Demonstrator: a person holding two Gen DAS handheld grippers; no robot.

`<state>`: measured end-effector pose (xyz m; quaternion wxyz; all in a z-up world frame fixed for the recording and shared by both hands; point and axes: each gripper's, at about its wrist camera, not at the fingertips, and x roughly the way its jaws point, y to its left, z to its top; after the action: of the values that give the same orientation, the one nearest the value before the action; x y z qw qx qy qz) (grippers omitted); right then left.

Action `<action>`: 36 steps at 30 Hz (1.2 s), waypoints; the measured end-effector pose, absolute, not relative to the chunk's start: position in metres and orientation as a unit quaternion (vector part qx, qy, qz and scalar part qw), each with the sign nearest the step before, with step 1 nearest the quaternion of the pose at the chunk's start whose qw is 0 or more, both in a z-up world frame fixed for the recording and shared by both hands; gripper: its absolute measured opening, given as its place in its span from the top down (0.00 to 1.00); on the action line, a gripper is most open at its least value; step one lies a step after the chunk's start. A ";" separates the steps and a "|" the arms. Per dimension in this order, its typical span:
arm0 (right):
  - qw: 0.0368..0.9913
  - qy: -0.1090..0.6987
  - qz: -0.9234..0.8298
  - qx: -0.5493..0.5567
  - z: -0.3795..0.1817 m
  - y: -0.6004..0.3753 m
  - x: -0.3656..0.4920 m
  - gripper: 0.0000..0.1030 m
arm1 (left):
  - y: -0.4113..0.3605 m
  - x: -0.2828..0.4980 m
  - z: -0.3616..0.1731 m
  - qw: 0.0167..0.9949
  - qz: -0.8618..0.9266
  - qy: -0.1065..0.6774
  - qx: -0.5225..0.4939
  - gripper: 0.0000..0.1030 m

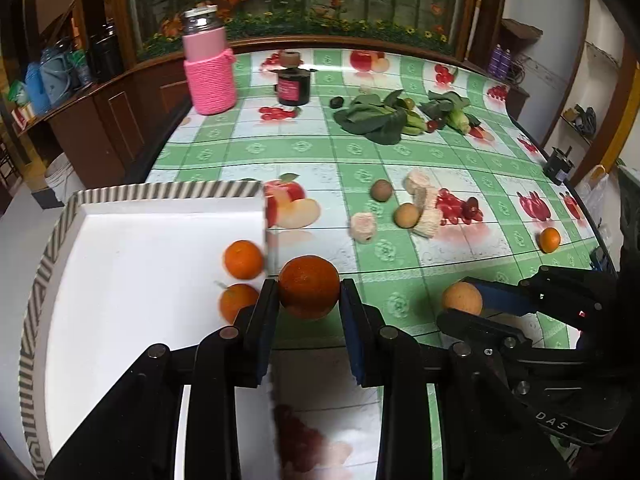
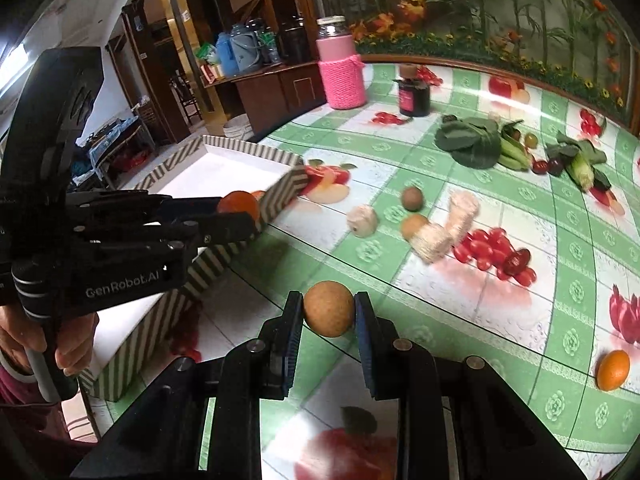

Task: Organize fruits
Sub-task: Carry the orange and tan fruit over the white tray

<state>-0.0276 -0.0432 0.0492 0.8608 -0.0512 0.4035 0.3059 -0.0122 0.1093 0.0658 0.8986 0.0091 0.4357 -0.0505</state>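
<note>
My left gripper (image 1: 308,286) is shut on a big orange (image 1: 308,294), held just past the right wall of the white tray with a striped rim (image 1: 160,191). Two more oranges (image 1: 243,259) (image 1: 236,305) lie inside the tray. My right gripper (image 2: 329,303) is shut on a round tan fruit (image 2: 329,309), lifted above the tablecloth. In the right wrist view the left gripper (image 2: 236,210) holds its orange (image 2: 239,203) by the tray (image 2: 280,197). Loose on the table are a brown fruit (image 1: 381,190), a tan fruit (image 1: 407,215) and a small orange (image 1: 549,239).
Foam fruit nets (image 1: 424,204) lie around the loose fruits. Leafy greens (image 1: 372,118), corn (image 1: 460,120), a dark jar (image 1: 294,88) and a pink bottle (image 1: 209,68) stand farther back. The table edge runs close at the right. A hand (image 2: 72,354) grips the left handle.
</note>
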 end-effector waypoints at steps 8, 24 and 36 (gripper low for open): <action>0.856 0.391 0.331 -0.070 0.062 -0.008 -0.030 0.75 | 0.139 -0.020 0.071 0.903 -0.024 0.429 0.003 0.73; 0.830 0.391 0.381 -0.114 0.064 0.068 -0.024 0.75 | 0.214 -0.028 0.060 0.896 0.041 0.441 -0.025 0.73; 0.812 0.400 0.403 -0.137 0.052 0.109 -0.019 0.75 | 0.231 -0.015 0.051 0.892 0.061 0.447 -0.037 0.73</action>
<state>-0.0193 0.1089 0.0524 0.8117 -0.1369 0.3995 0.4034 -0.0148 0.2305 0.0509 0.8919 -0.0372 0.4465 0.0611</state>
